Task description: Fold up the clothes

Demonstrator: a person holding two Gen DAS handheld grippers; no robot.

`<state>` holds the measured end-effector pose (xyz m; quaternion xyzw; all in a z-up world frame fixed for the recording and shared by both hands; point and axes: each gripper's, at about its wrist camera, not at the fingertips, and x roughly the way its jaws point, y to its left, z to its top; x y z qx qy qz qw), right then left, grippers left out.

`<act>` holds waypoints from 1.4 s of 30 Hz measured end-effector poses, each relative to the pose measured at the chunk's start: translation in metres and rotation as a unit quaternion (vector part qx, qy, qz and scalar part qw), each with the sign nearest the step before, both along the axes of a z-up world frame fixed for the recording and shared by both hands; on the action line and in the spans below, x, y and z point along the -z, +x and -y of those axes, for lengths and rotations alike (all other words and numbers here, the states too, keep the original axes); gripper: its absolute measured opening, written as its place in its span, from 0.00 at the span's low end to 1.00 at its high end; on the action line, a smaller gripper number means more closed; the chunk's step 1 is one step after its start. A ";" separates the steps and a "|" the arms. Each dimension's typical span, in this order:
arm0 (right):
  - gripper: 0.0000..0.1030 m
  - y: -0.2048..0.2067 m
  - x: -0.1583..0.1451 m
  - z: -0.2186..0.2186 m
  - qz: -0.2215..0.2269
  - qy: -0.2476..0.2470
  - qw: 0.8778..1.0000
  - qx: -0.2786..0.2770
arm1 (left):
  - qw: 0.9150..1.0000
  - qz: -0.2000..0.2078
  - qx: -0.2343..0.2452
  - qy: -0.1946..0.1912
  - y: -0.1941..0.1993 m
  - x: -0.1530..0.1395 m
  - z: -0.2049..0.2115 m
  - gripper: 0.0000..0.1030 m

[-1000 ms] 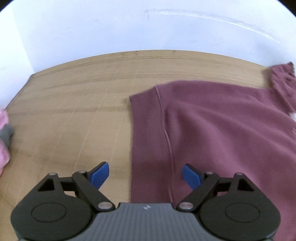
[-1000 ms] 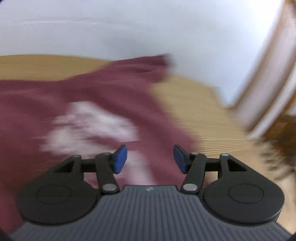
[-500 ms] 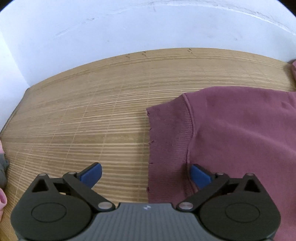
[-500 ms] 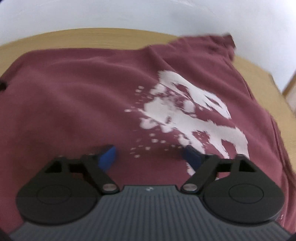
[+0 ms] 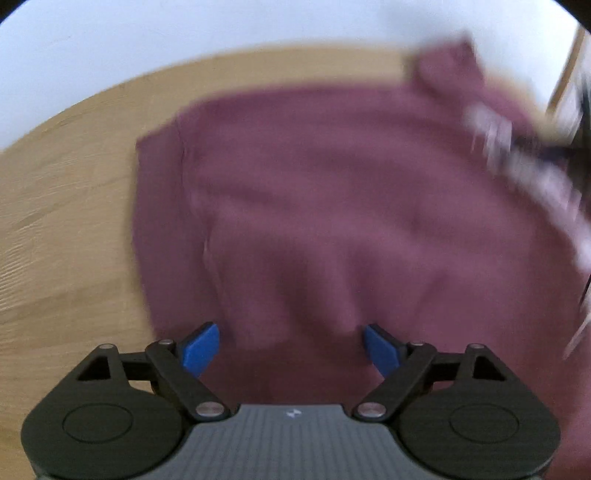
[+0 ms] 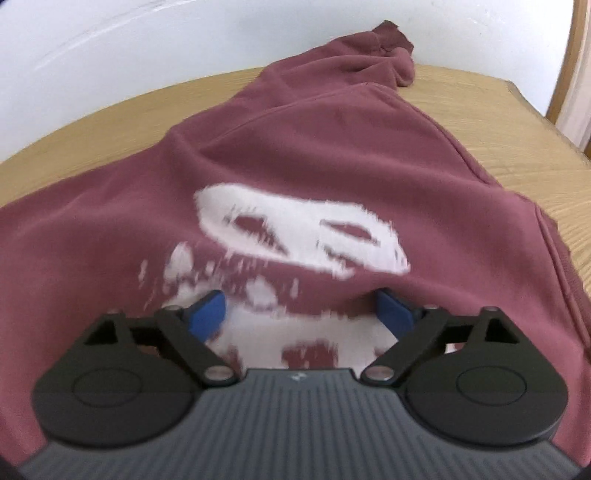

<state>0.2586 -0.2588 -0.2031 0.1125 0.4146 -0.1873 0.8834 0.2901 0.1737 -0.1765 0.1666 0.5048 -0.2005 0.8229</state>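
A maroon sweatshirt [image 5: 332, 206] lies spread on a wooden table [image 5: 66, 206], its ribbed hem toward the left in the blurred left wrist view. My left gripper [image 5: 291, 345] hovers over the cloth near that hem, its jaws opening wide with only flat cloth below them. In the right wrist view the sweatshirt [image 6: 332, 158] shows a white print [image 6: 295, 232] and a bunched sleeve [image 6: 388, 55] at the far end. My right gripper [image 6: 301, 310] is low over the print, its jaws opening, pads apart and pressing on nothing.
A white wall [image 5: 184, 33] runs behind the table. Bare wood lies left of the sweatshirt in the left wrist view and right of it [image 6: 517, 122] in the right wrist view. A wooden frame [image 6: 569, 55] stands at the far right.
Both grippers have opened wider and moved over the sweatshirt. The left one shifted from the hem edge onto the cloth; the right one sank closer to the white print.
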 end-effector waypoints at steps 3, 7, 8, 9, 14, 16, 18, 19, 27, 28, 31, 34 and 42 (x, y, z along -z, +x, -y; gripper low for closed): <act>1.00 0.017 0.002 0.006 -0.007 0.000 1.000 0.020 | 0.999 -0.005 -0.030 -0.013 -0.005 0.006 -0.023 0.99; 0.96 0.024 -0.004 0.009 -0.011 0.006 0.999 0.042 | 0.999 -0.004 -0.042 -0.015 -0.006 0.002 -0.037 0.98; 0.94 0.018 -0.009 0.006 -0.006 0.010 0.999 0.045 | 0.999 0.002 -0.036 -0.012 -0.010 -0.001 -0.036 0.97; 0.94 0.006 -0.016 0.002 0.005 0.017 0.999 0.041 | 0.999 0.009 -0.031 -0.009 -0.014 -0.003 -0.035 0.96; 0.95 -0.074 -0.045 -0.028 0.042 0.013 0.999 0.013 | 0.998 0.009 -0.052 -0.026 -0.024 -0.005 -0.033 0.93; 0.95 -0.113 -0.052 -0.032 0.045 0.006 0.999 0.009 | 0.998 0.015 -0.054 -0.026 -0.034 -0.011 -0.030 0.93; 0.95 -0.153 -0.058 -0.035 0.045 -0.005 0.999 0.007 | 0.998 0.025 -0.050 -0.019 -0.045 -0.016 -0.023 0.93; 0.95 -0.171 -0.060 -0.034 0.045 -0.010 0.999 0.011 | 0.998 0.030 -0.048 -0.017 -0.054 -0.019 -0.021 0.93; 0.95 -0.304 -0.055 -0.016 0.066 0.039 0.997 0.018 | 0.997 0.017 -0.040 -0.061 -0.165 -0.030 -0.007 0.93; 0.95 -0.315 -0.050 -0.020 0.064 0.035 0.997 0.004 | 0.997 0.013 -0.041 -0.059 -0.181 -0.026 -0.005 0.93; 0.95 -0.340 -0.028 -0.029 0.033 0.020 0.999 -0.026 | 0.999 -0.005 -0.049 -0.006 -0.221 -0.001 0.005 0.94; 0.94 -0.369 -0.019 -0.029 0.031 0.018 0.999 -0.025 | 0.997 0.029 -0.065 -0.002 -0.251 0.000 -0.003 0.95; 0.95 -0.460 -0.024 0.004 0.088 -0.021 0.996 0.007 | 0.992 0.060 -0.105 0.044 -0.293 -0.008 -0.014 0.93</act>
